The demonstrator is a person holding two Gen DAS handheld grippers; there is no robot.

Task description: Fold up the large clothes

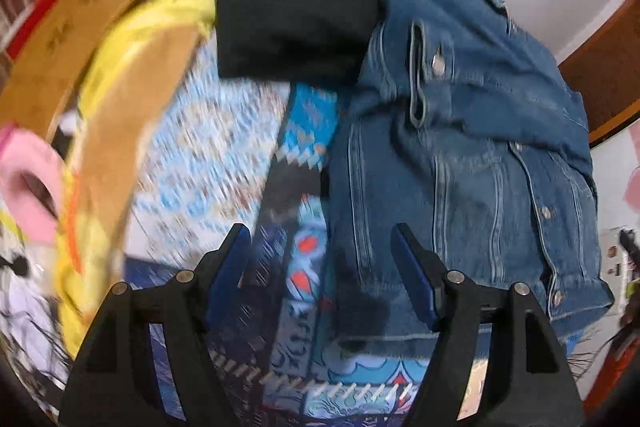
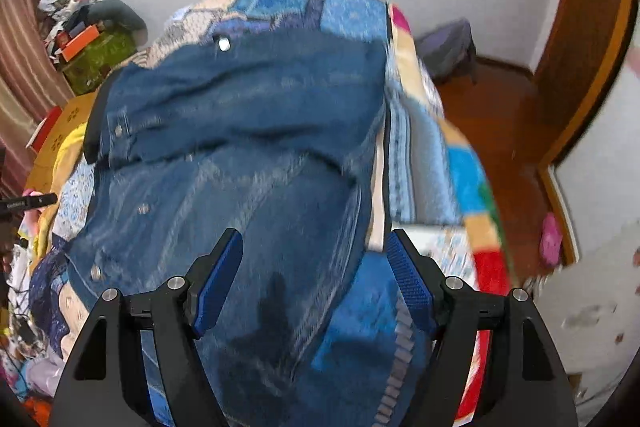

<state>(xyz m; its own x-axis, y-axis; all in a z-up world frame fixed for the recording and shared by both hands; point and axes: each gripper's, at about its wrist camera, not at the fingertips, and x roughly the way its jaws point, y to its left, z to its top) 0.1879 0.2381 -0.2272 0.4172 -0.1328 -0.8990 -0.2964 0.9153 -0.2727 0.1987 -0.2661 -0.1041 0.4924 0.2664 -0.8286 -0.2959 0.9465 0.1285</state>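
Denim jacket (image 1: 460,155) lies below both spread-jawed grippers, left (image 1: 320,251) and right (image 2: 316,255).

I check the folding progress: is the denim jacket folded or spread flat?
Folded: the denim jacket lies bunched with a sleeve doubled across its front.

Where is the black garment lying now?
In the left wrist view, the black garment lies on the patterned blanket, at the top centre, between the denim jacket on its right and yellow cloth on its left.

Jacket (image 1: 460,155) atop blanket (image 1: 208,155)
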